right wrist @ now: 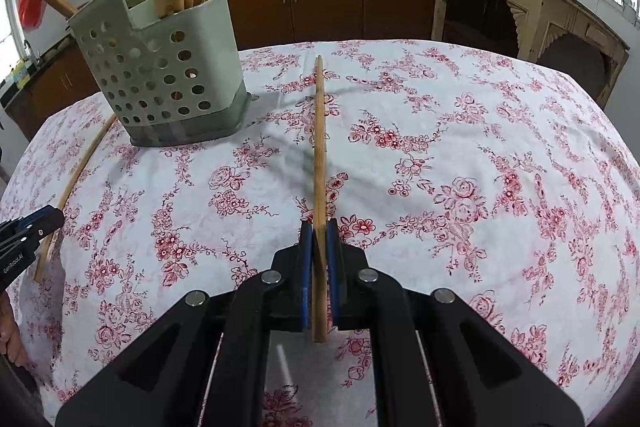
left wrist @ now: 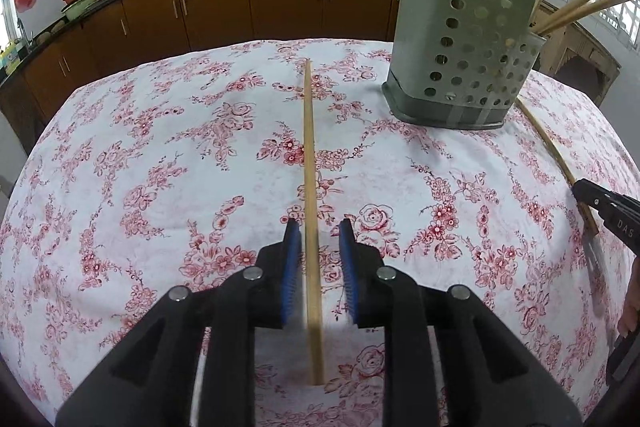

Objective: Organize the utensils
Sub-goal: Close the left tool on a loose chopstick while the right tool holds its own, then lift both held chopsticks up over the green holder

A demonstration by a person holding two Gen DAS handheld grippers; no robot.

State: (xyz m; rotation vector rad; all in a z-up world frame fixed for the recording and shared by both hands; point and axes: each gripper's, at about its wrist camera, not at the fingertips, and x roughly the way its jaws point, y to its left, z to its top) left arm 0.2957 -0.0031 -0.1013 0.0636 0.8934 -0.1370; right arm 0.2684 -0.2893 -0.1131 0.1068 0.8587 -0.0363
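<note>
On the floral tablecloth (left wrist: pixel 160 155), much is cut off: the utensils standing in the grey perforated holder (left wrist: pixel 460 59) run past the top edge in both views, so what kind they are is hard to tell beyond pale wooden handles. Only a sliver of a hand (left wrist: pixel 628 307) shows at the right edge of the left wrist view, its pose unreadable.

Both grippers point steeply down at the table. The left gripper (left wrist: pixel 318 255) has its blue pads parted slightly, and a wooden chopstick (left wrist: pixel 310 187) lies between them on the cloth, with a clear gap at the right pad; whether the left pad touches it I cannot tell. No earlier view is given to compare. The right gripper (right wrist: pixel 320 251) is clamped on a second chopstick (right wrist: pixel 320 147), which rises off the cloth and casts a shadow near its far tip.

Each chopstick is a plain, straight, light-brown stick. The holder stands between them, near the table's far side.
</note>
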